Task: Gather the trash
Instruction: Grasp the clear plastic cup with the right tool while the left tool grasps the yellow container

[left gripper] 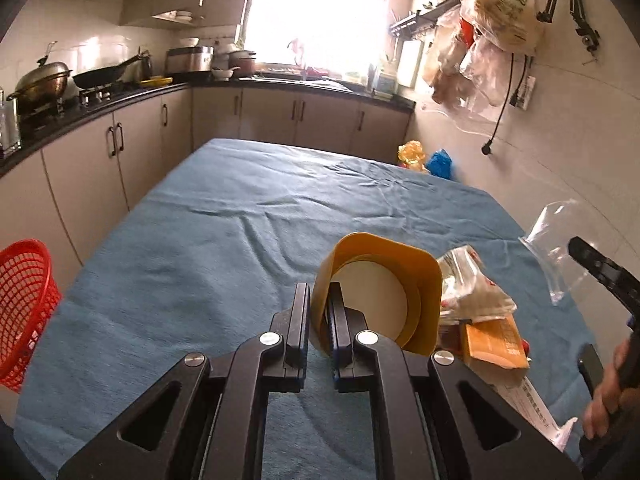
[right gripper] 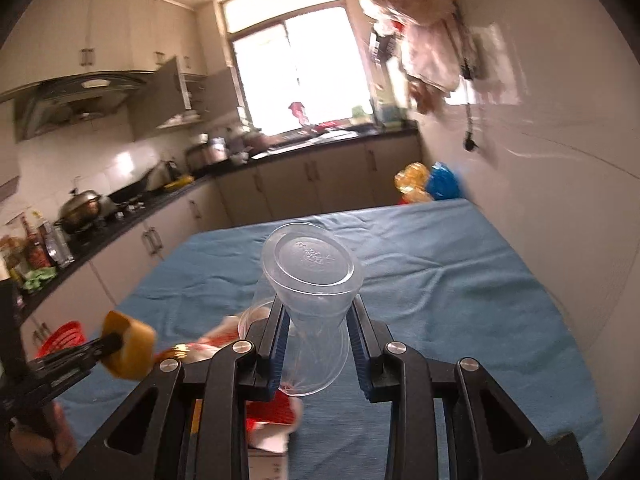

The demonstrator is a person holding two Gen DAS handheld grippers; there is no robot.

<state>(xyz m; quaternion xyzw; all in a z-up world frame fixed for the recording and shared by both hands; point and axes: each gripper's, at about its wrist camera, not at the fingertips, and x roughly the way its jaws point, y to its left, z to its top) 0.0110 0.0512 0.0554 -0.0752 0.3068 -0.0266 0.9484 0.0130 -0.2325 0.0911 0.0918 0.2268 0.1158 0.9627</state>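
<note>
Right claw (right gripper: 316, 334) clamps the clear cup (right gripper: 310, 276); left claw (left gripper: 320, 320) pinches the yellow cup's (left gripper: 380, 280) rim.

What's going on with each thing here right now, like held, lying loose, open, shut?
left gripper: shut on the yellow cup's wall
yellow cup: held, tipped on its side
right gripper: shut on the clear cup
clear cup: held, squeezed, bottom toward the window
wrappers: lying loose on the blue cloth
red basket: beside the table

I count one yellow cup (left gripper: 380, 292), one clear plastic cup (right gripper: 310, 280), one red basket (left gripper: 24, 304) — two grippers, mine.
</note>
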